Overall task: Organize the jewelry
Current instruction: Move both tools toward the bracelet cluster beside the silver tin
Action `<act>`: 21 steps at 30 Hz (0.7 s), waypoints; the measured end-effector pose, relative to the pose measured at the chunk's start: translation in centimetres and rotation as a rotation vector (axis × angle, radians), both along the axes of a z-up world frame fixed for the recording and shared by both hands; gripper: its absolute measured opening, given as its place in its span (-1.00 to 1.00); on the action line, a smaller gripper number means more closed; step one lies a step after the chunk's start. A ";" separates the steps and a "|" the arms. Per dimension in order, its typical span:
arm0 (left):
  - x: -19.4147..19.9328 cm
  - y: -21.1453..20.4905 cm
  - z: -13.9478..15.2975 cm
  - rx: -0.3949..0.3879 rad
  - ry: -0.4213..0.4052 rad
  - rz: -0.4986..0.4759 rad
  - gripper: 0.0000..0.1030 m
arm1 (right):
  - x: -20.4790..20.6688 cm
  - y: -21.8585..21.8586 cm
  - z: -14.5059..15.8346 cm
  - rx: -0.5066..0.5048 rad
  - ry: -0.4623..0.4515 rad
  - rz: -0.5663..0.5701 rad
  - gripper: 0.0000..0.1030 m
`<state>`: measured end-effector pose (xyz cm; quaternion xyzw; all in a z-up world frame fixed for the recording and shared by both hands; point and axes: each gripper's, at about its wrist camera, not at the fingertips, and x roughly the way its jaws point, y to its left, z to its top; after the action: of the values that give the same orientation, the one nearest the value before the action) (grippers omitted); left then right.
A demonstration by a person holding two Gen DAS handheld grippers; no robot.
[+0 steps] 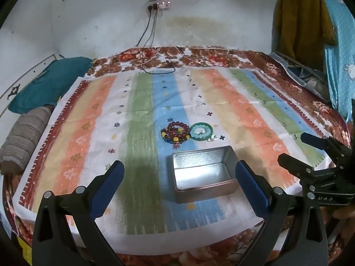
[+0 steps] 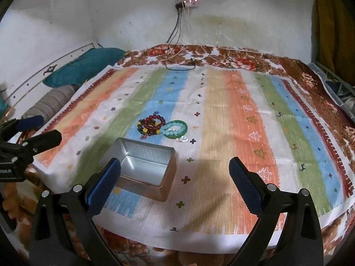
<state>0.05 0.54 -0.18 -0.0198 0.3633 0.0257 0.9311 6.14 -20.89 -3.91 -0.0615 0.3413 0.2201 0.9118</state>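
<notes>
Left wrist view shows the left tool spread wide and empty above the open tin, whose long axis runs crosswise, while the right tool likewise gapes wide.

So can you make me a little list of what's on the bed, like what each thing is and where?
surface: striped cloth spread on a floral blanket
box: open metal tin, nothing inside
dark beads: red bracelets, beyond the tin
green ring: bangle with pale beads, touching the red pile
tiny white bits: beside the bangle
left gripper: open, holding nothing
right gripper: open, holding nothing
</notes>
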 end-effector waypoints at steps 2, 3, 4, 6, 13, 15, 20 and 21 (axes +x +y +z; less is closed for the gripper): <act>0.0 -0.2 -0.1 0.014 0.001 -0.006 0.89 | 0.0 0.0 0.0 0.009 0.000 0.006 0.92; 0.0 -0.3 -0.2 0.019 0.001 -0.007 0.89 | 0.0 0.0 -0.1 0.011 0.000 0.008 0.92; 0.0 -0.3 -0.2 0.022 0.001 -0.007 0.89 | 0.0 0.0 0.0 0.012 0.000 0.008 0.92; 0.0 -0.2 -0.3 0.020 0.004 -0.003 0.89 | 0.0 -0.1 -0.1 0.013 0.003 0.007 0.92; 0.3 0.0 -0.4 -0.016 0.030 -0.009 0.89 | 0.3 -0.1 -0.1 0.019 0.013 -0.003 0.92; 0.4 0.5 -0.4 -0.028 0.037 0.003 0.89 | 0.3 -0.1 -0.2 0.020 0.018 -0.006 0.92; 0.5 0.4 -0.4 -0.022 0.040 0.000 0.89 | 0.5 -0.2 -0.2 0.021 0.028 -0.014 0.92; 0.5 0.3 -0.4 -0.019 0.042 0.000 0.89 | 0.5 -0.3 -0.3 0.022 0.031 -0.016 0.92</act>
<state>0.53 0.85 -0.58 -0.0279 0.3828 0.0224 0.9231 6.65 -21.15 -4.17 -0.0452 0.3532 0.2173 0.9088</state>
